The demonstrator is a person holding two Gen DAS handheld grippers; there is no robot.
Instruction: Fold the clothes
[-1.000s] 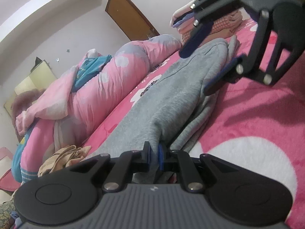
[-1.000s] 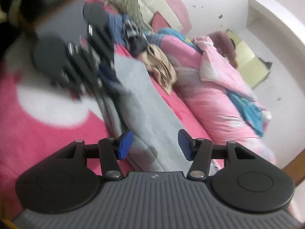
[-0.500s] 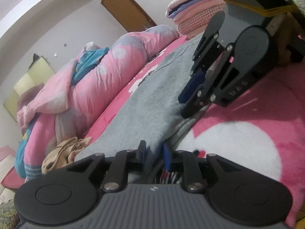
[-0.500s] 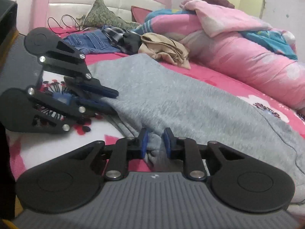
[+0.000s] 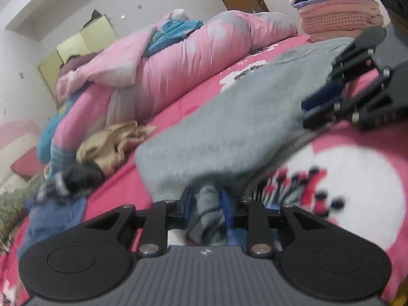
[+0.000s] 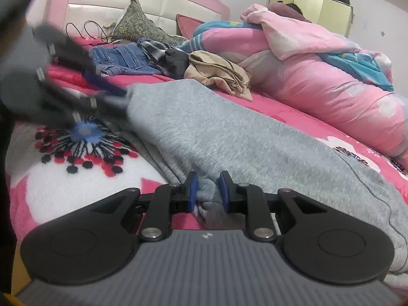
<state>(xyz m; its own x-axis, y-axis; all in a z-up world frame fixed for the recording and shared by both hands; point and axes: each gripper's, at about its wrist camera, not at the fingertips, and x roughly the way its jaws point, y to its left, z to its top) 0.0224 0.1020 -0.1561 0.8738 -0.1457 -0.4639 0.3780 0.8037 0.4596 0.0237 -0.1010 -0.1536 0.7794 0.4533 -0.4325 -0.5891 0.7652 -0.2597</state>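
The left gripper point(image 5: 205, 205) has just been opening a little, yet a bunch of the grey garment point(image 5: 229, 117) sits pinched between its pads, as far as the blur allows. The garment lies along the pink blanket point(image 6: 76, 186). The right gripper point(image 6: 207, 191), just closed, clamps its near edge.

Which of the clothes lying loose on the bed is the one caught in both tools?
The grey sweatshirt, spread flat along the bed. The left tool and right tool pinch its near edge; the jeans and crumpled beige garment lie untouched by the headboard.
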